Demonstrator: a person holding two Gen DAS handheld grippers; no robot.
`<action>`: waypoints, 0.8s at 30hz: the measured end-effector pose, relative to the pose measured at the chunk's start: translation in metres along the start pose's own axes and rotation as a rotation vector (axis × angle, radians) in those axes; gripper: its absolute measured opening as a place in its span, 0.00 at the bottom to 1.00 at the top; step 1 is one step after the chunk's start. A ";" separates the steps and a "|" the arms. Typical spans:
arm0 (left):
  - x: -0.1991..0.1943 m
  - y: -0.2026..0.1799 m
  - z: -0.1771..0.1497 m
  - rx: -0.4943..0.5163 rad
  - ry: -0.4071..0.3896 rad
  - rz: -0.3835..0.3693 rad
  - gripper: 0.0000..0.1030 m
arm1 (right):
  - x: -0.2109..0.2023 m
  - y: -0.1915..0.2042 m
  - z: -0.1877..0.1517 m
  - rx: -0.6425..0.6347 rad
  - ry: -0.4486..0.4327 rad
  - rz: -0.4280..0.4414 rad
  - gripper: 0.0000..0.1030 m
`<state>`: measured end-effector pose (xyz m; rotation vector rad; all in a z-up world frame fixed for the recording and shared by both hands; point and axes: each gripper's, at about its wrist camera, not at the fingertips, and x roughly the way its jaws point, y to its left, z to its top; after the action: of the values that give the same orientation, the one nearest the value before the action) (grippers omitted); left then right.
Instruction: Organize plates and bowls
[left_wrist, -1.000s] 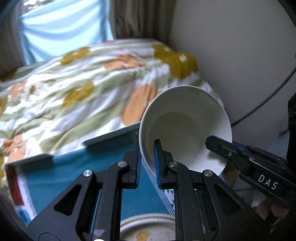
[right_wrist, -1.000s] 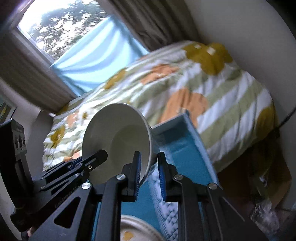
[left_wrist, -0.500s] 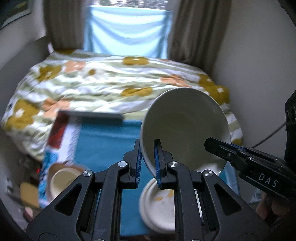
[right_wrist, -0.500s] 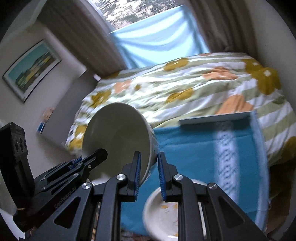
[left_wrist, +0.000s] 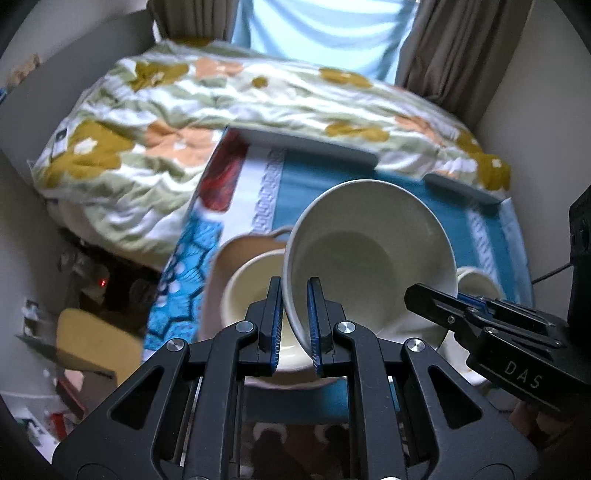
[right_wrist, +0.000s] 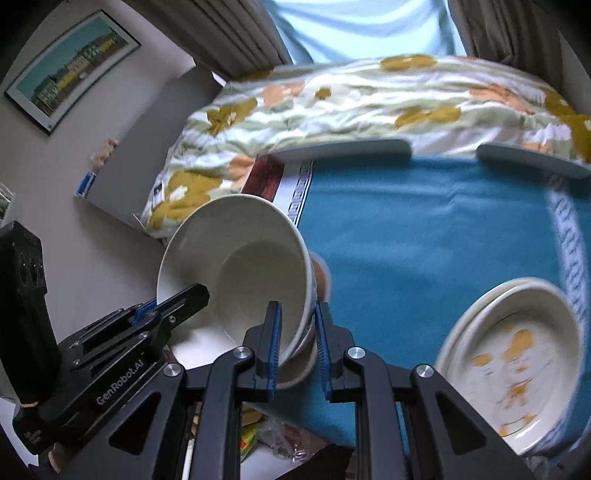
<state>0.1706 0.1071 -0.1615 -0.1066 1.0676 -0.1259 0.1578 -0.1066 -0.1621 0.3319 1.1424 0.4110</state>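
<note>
Left wrist view first: the left tool (left_wrist: 295, 321) is clamped on the near rim of a white bowl (left_wrist: 369, 254), one blue pad inside the wall and one outside, and the bowl is tilted with its mouth toward the camera. Over on the bowl's far edge, the right tool (left_wrist: 424, 299) comes in from the right, and its tip lies against the rim. Right wrist view now, and the right tool (right_wrist: 297, 332) pinches that same bowl (right_wrist: 240, 273) by the rim, with the left tool (right_wrist: 192, 295) meeting it from the left. Both tools carry it above a cream bowl (left_wrist: 251, 288) that sits in a tan dish (left_wrist: 221, 258) on the blue cloth (right_wrist: 424, 221) covering the worktop. Off to the right, a stack of white plates (right_wrist: 513, 354) with orange marks rests on the cloth near the front edge. Beyond the worktop lies a bed with a flowered quilt (right_wrist: 369, 96), then curtains (left_wrist: 454, 44) and a framed picture (right_wrist: 70, 66) on the wall.
</note>
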 end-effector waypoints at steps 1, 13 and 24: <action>0.005 0.008 -0.002 0.002 0.012 -0.003 0.11 | 0.011 0.003 -0.003 0.008 0.013 -0.007 0.16; 0.047 0.032 -0.013 0.077 0.101 -0.028 0.11 | 0.054 0.014 -0.019 0.057 0.051 -0.073 0.16; 0.060 0.026 -0.014 0.170 0.129 0.010 0.11 | 0.058 0.020 -0.025 0.067 0.036 -0.120 0.16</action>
<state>0.1878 0.1228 -0.2239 0.0611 1.1816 -0.2160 0.1529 -0.0605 -0.2093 0.3137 1.2064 0.2750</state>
